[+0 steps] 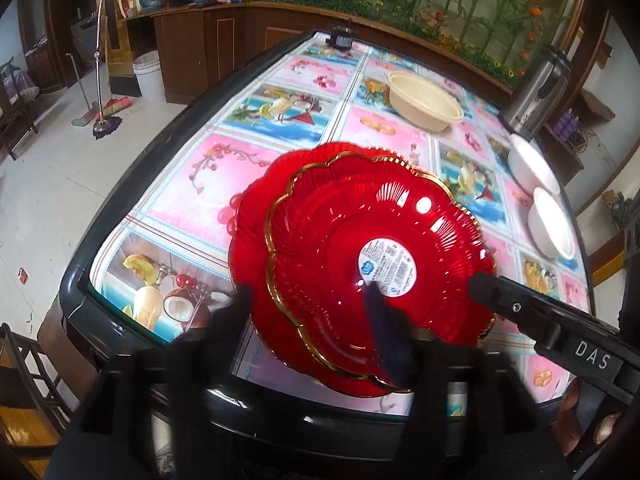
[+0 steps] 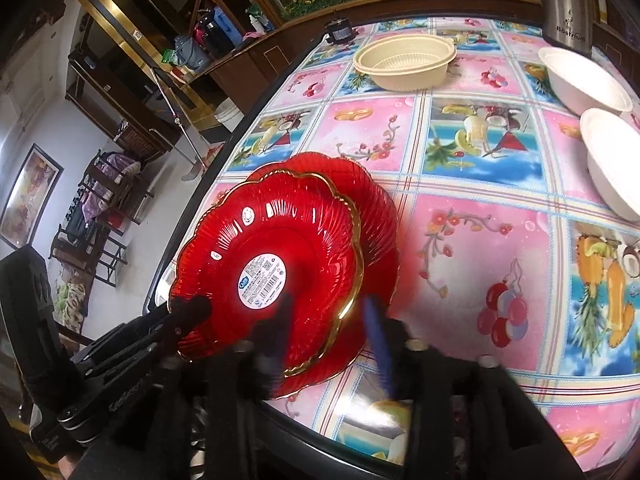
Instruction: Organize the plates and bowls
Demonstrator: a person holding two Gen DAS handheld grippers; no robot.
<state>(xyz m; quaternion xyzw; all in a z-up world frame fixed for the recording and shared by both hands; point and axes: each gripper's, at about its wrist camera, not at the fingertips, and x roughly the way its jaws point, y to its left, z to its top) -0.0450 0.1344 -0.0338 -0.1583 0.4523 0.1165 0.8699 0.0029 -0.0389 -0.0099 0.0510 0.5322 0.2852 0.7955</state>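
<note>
Claws: left claw (image 1: 312, 312) and right claw (image 2: 328, 312) each pinch the upper red plate's (image 2: 272, 240) near rim.
Handling: light, stiff, slick; likely brittle plastic, so grip at the rim.

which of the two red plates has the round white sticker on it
The upper red plate, the gold-rimmed one stacked on top. The lower red plate only peeks out from beneath it, with no sticker on its visible part.

Between the fingers sits a shiny red plate (image 1: 372, 264) with a gold wavy rim and a round white sticker (image 1: 387, 266), and past the fingers a pink and blue fruit-picture tablecloth (image 2: 460, 216) holds a cream bowl (image 2: 404, 64) and two white bowls (image 2: 612, 160).
</note>
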